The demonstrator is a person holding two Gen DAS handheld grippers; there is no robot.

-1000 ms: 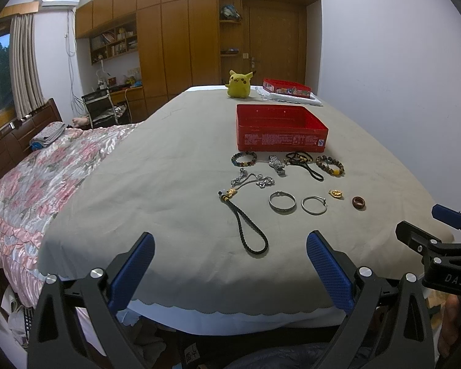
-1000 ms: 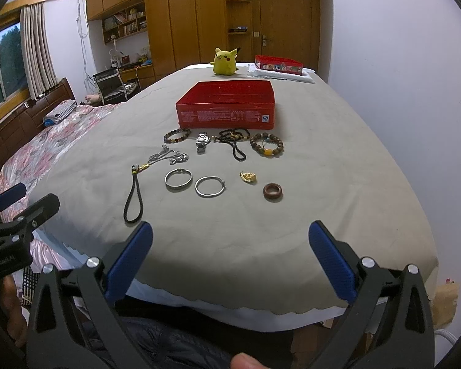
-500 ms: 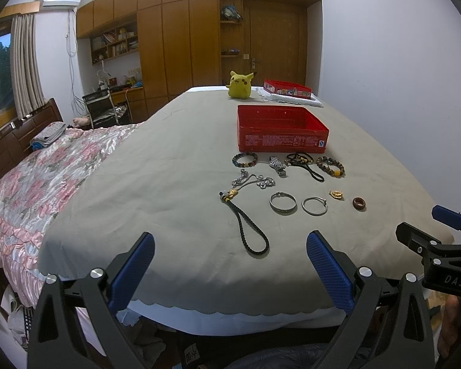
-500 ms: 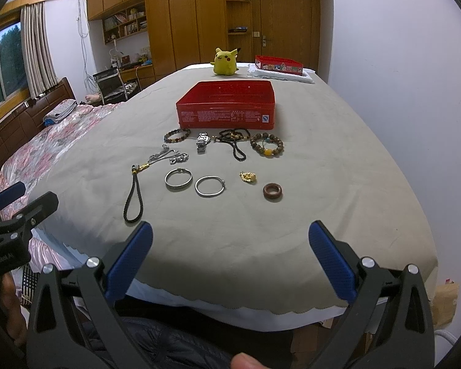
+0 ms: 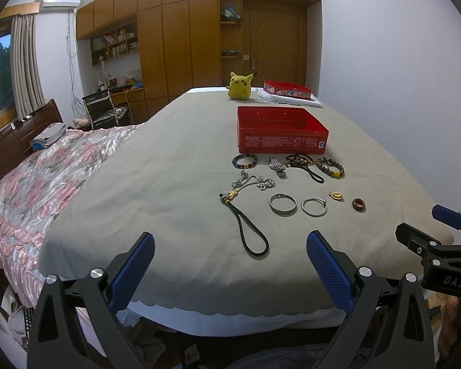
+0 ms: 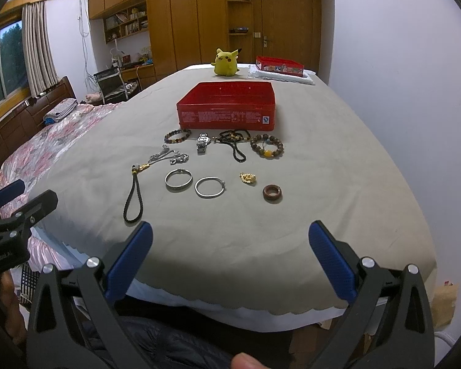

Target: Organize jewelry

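Jewelry lay spread in two loose rows on the grey-clothed worktop (image 6: 338, 166), just in front of an open red tin (image 6: 227, 113). In the row nearest the tin sat a dark beaded bracelet (image 6: 177, 135), a silver watch (image 6: 202, 143), a tangle of black cord beads (image 6: 234, 140) and a brown beaded bracelet with a yellow bead (image 6: 266, 146). Closer to the cameras lay a silver chain (image 6: 169, 156), a black braided cord with a gold charm (image 6: 133, 196), two silver bangles side by side (image 6: 178, 180) (image 6: 209, 187), a small gold pendant (image 6: 248, 178) and a brown wooden ring (image 6: 272, 192), each apart from its neighbours.

Both sets of tongs hovered at the near edge of the worktop, clear of every piece. The left tongs (image 5: 230, 255) stood with their blue pads wide apart and nothing between them; the right tongs (image 6: 230, 246) were spread just as wide and equally empty. Each showed at the margin of the other's view.

At the far end of the worktop stood a yellow plush toy (image 6: 226, 61) and, beside it, a second red box (image 6: 279, 65) resting on a white folded cloth (image 6: 281, 77). A bed with a pink floral cover (image 5: 46, 184) ran along the left side, and wooden wardrobes (image 6: 181, 18) filled the back wall.
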